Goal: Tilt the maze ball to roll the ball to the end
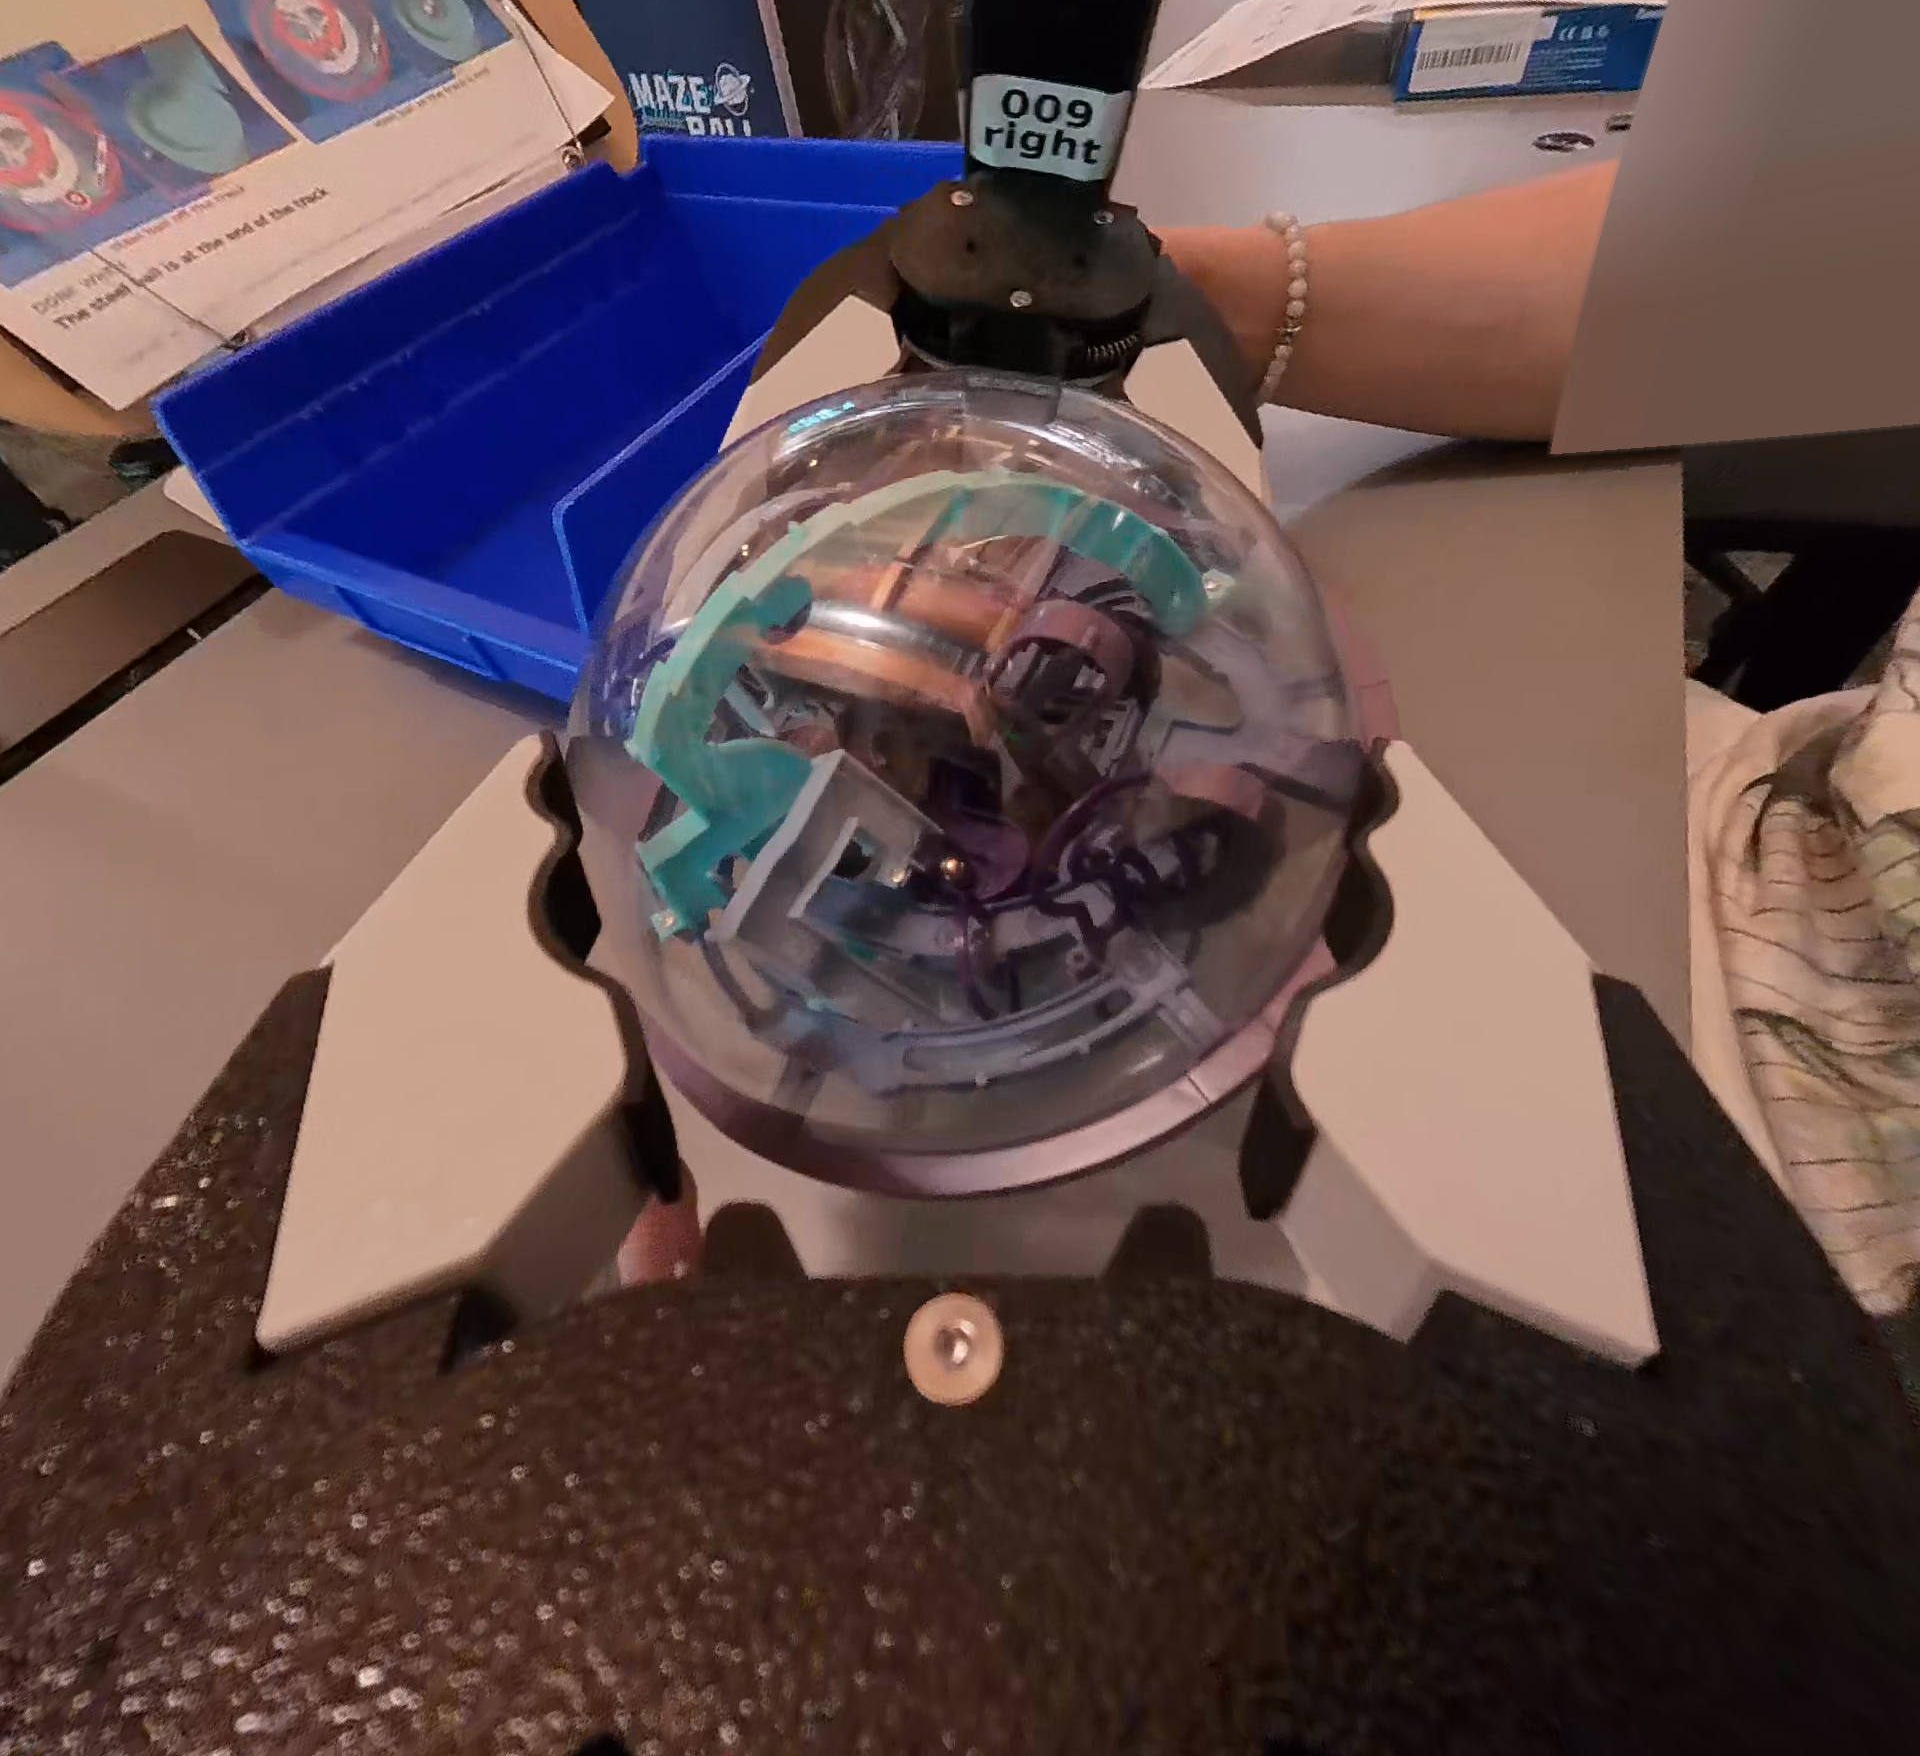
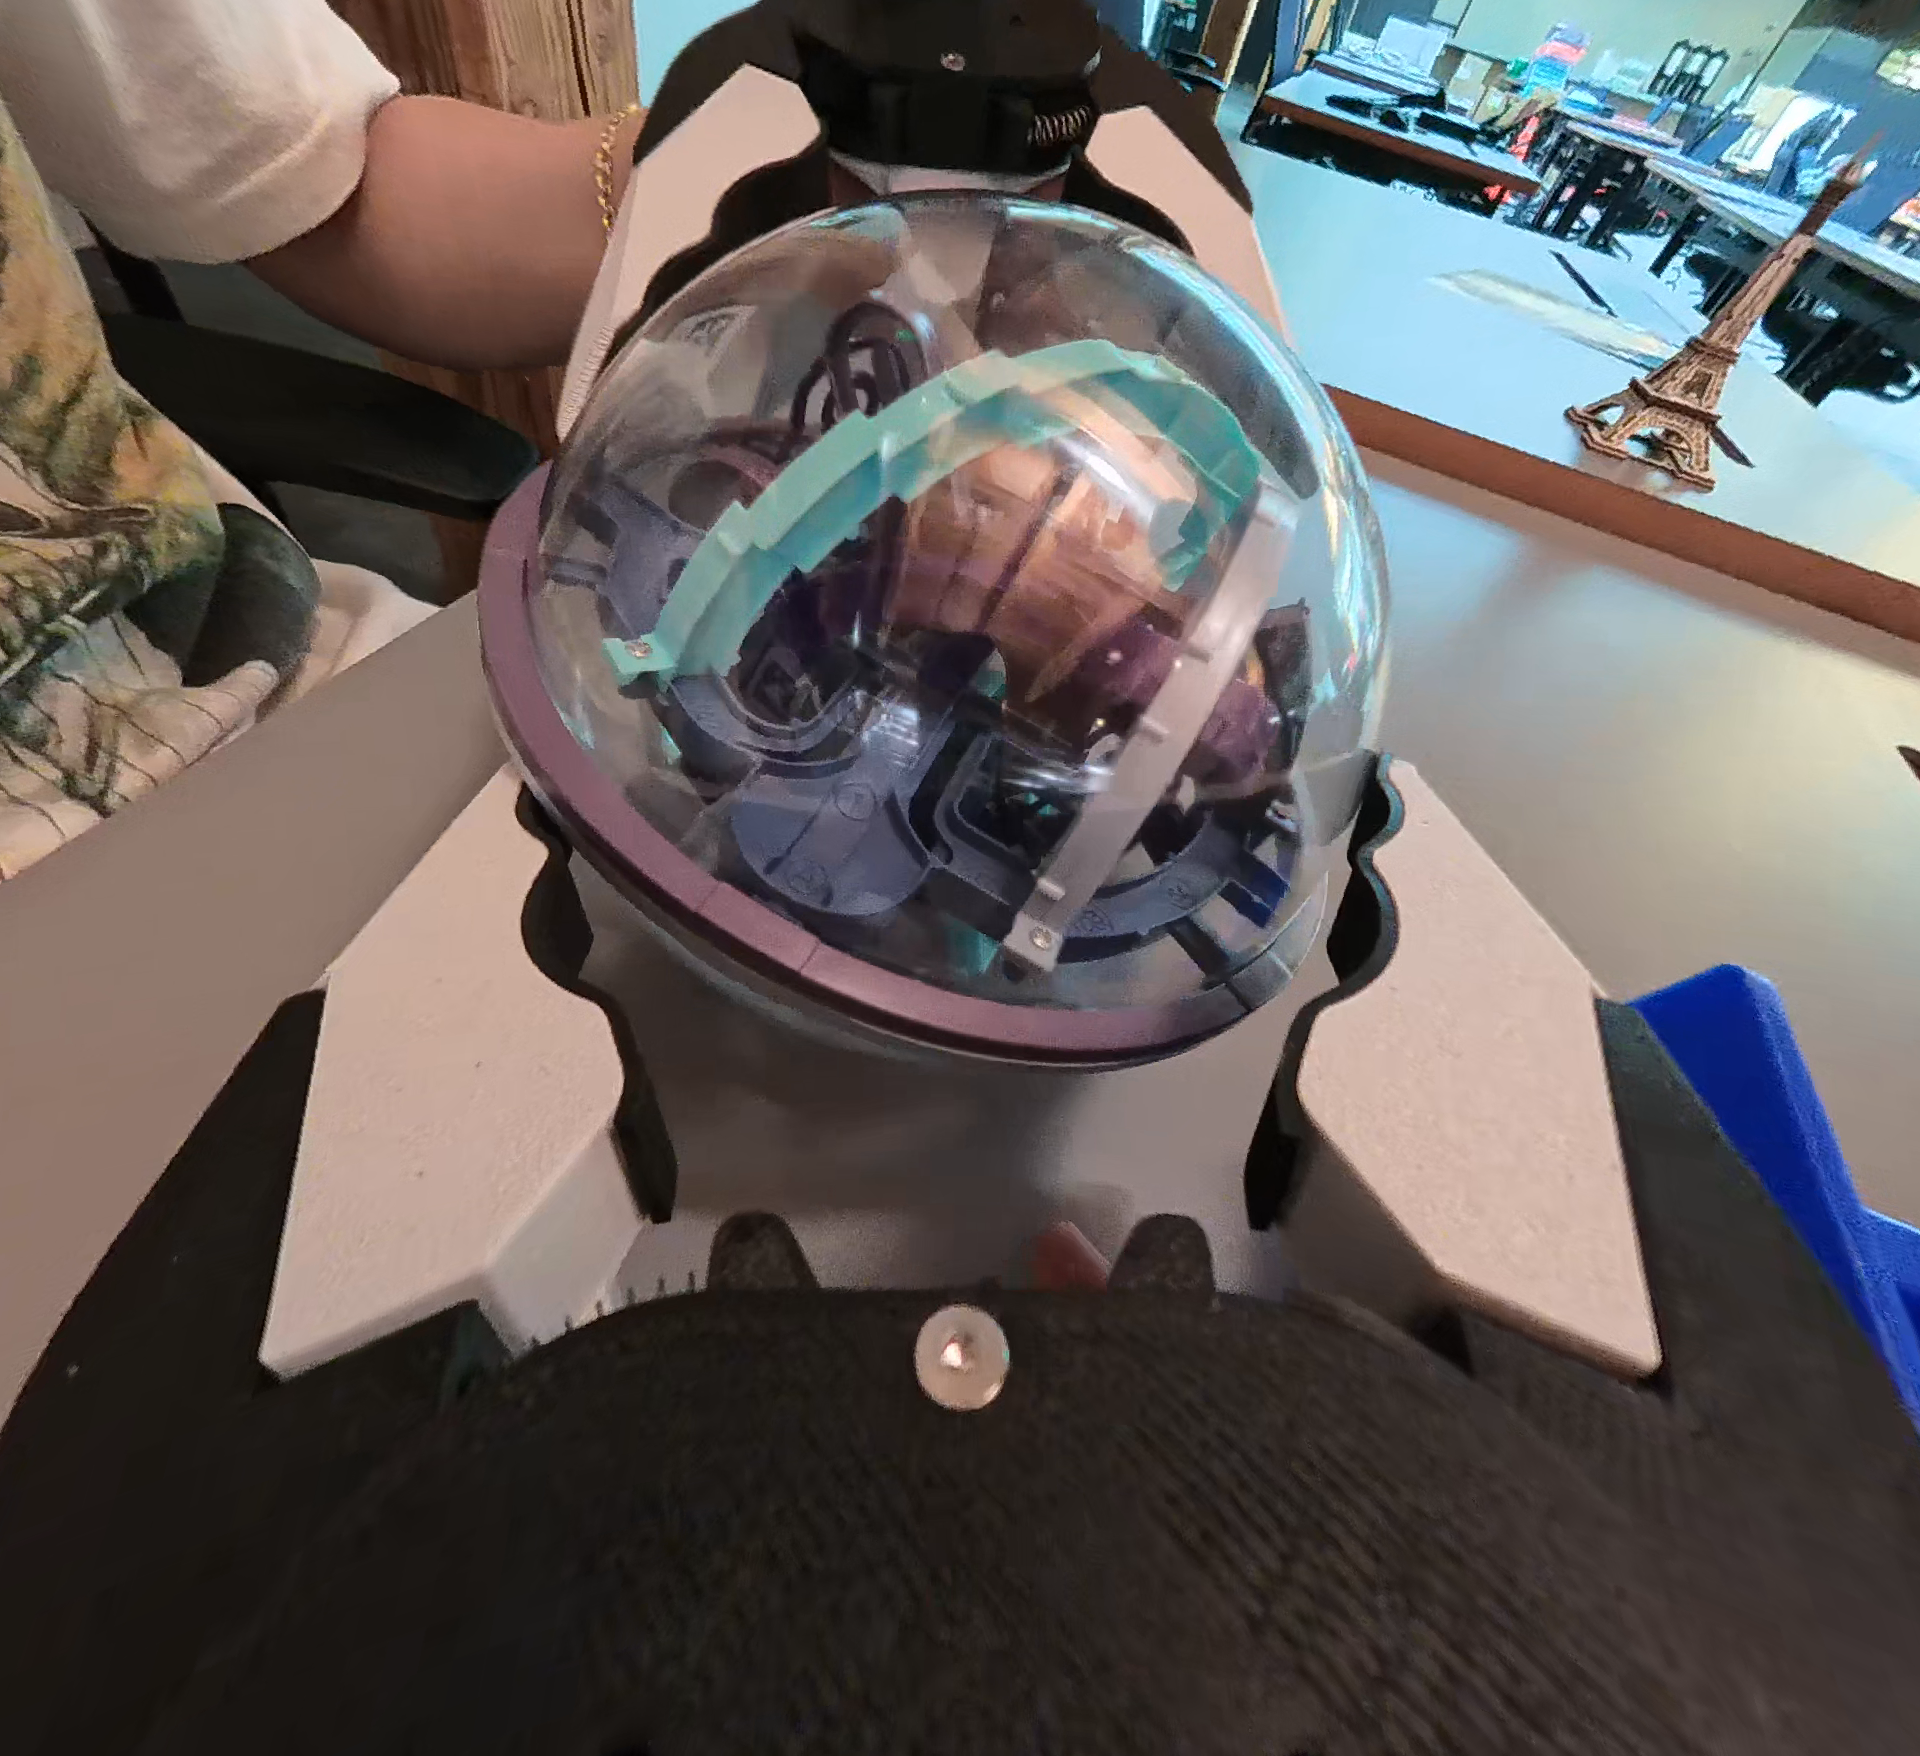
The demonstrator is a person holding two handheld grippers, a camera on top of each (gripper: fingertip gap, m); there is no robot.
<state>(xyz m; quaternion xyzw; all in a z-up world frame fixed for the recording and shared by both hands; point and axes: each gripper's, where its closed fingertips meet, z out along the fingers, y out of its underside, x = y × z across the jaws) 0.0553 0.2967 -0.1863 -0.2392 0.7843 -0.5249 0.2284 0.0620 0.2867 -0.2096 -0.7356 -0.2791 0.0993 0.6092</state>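
Maze ball (image 1: 961, 771) pinched from opposite sides: left gripper (image 1: 961, 833) and right gripper (image 2: 956, 854) jaws both clamping it.

My black claws (image 1: 961, 859) hold a clear maze ball (image 1: 966, 771) with teal, purple and copper tracks and a purple rim, by a blue bin (image 1: 447, 459).

opposed close wrist views, shared maze ball (image 1: 966, 771)
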